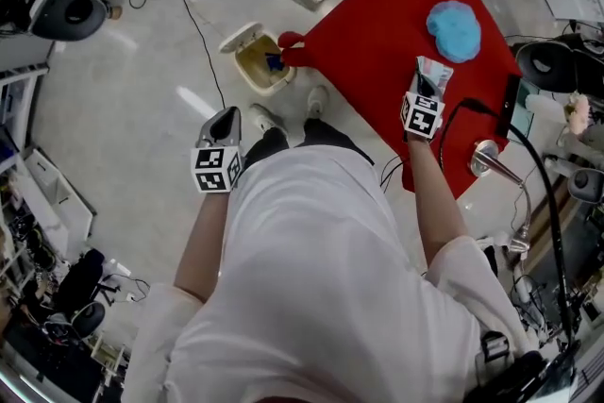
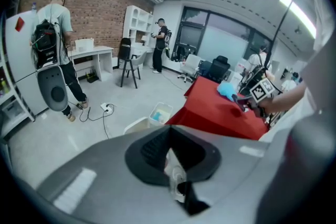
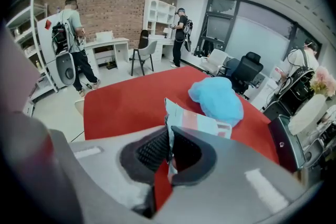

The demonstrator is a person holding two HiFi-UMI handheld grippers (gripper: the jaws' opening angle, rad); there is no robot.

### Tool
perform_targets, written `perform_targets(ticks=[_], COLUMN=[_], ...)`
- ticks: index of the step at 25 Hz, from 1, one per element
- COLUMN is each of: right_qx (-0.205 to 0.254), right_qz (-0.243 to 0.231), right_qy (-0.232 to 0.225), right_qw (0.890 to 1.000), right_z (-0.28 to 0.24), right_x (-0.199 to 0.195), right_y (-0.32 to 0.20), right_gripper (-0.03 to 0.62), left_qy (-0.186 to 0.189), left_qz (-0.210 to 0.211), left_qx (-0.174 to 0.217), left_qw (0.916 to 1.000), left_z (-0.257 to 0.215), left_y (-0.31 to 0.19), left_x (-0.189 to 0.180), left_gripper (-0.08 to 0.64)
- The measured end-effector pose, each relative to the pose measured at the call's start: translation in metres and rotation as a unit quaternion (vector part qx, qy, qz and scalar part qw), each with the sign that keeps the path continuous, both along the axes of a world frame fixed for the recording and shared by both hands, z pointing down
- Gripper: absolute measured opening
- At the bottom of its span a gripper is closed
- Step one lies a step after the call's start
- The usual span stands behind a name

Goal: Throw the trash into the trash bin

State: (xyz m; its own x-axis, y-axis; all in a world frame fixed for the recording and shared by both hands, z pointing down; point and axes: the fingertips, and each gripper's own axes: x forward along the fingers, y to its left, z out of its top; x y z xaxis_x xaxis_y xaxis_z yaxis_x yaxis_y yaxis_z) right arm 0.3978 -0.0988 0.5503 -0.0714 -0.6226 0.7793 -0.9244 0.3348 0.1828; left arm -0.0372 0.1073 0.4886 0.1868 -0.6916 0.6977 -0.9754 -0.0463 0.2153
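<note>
Red table (image 1: pixel 377 24), right gripper (image 3: pixel 169 139) fingers pinching wrapper (image 3: pixel 202 124), left gripper (image 2: pixel 168 139) fingers pressed together

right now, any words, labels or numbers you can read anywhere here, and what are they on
None can be read in any view.
wrapper in the right gripper: red and pale blue print, too blurred to read.
marker cube on the right gripper, likewise on the left gripper: square patterns only, no letters.
red tag on the white cabinet: too small to read.
</note>
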Motion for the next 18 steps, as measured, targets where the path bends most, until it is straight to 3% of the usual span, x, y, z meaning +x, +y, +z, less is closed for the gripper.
perform_targets(ticks=[10,18], right_qx=[0.002,-0.009], right_qz=[-0.103,-0.184], right_qy=[-0.034,-0.064], right_qw=[0.994,0.981], right_z=[-0.012,-0.012], right_x=[-0.104,-0.178], right_y=[0.010,0.027], right_gripper=[0.002,0.002], left_qy=[-0.001,0.002], left_qz=[-0.031,-0.054], left_qx=[0.008,0.008], left_qw=[0.9995,0.9985], left_z=[-0.003,0.000], left_y=[0.022,0.040], left_x=[-0.028,-0.034], left_gripper=[0.005,0.005])
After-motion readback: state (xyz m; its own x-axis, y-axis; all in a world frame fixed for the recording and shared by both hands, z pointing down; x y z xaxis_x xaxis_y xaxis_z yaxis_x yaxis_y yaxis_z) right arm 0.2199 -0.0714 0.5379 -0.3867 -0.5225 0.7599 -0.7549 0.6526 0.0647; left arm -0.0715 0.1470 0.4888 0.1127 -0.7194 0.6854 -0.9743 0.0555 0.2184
